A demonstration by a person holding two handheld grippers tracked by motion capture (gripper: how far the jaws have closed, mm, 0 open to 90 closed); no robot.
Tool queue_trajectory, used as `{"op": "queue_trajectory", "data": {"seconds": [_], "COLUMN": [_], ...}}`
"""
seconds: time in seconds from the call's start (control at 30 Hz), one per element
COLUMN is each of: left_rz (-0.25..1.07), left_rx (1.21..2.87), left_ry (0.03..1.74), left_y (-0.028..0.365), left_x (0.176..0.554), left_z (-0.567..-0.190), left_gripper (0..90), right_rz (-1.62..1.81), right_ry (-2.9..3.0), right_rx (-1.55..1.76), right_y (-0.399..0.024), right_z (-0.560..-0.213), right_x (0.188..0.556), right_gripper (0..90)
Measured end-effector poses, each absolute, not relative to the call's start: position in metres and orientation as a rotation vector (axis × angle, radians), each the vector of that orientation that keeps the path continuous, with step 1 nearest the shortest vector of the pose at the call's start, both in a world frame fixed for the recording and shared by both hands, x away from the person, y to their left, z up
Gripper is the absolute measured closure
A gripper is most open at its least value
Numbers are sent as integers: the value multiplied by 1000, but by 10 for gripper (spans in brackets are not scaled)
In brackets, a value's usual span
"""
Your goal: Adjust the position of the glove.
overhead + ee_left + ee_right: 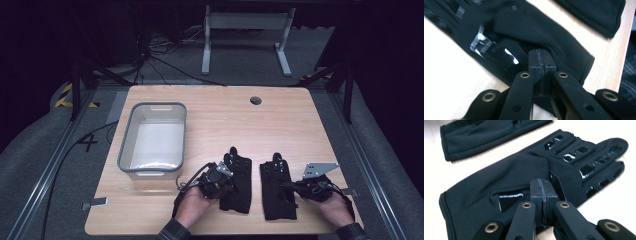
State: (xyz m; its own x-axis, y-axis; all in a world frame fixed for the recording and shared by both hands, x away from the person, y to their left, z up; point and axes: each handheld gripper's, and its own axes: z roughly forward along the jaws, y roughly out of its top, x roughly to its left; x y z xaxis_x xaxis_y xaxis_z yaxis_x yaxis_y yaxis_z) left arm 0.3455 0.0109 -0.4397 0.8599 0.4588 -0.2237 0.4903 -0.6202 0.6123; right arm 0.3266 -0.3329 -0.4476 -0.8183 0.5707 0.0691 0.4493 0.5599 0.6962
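Note:
Two black gloves lie side by side near the table's front edge: the left glove (242, 192) and the right glove (276, 195), fingers pointing away from the person. My left gripper (231, 180) is shut, its tips (539, 53) pressed on the left glove (524, 27), whose fabric creases toward them; I cannot tell if a fold is pinched. My right gripper (290, 186) is shut too, its closed jaws (542, 183) lying over the back of the right glove (524, 170). The other glove shows beyond in each gripper view (596, 12) (486, 132).
An empty grey plastic bin (152, 106) stands on the left half of the wooden table (225, 120). A round cable hole (255, 100) sits near the far edge. A white desk frame (245, 30) and cables are on the floor beyond.

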Motion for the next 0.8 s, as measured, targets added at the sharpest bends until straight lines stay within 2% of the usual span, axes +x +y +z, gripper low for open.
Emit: {"op": "queue_trajectory", "data": {"seconds": [0.1, 0.27, 0.8], "left_rz": [-3, 0, -23], "left_rx": [2319, 2364, 2377], "left_ry": [719, 742, 705], "left_y": [13, 8, 7], "left_x": [357, 367, 356], "left_z": [-440, -452, -452], "left_gripper": [896, 897, 898], "right_rz": [1096, 1075, 1080], "right_ry": [2629, 2652, 2653], "right_rx": [881, 881, 860], "right_y": [-337, -335, -321], "right_z": [-449, -453, -454], "right_x": [325, 326, 331], "right_gripper": [900, 900, 900]}}
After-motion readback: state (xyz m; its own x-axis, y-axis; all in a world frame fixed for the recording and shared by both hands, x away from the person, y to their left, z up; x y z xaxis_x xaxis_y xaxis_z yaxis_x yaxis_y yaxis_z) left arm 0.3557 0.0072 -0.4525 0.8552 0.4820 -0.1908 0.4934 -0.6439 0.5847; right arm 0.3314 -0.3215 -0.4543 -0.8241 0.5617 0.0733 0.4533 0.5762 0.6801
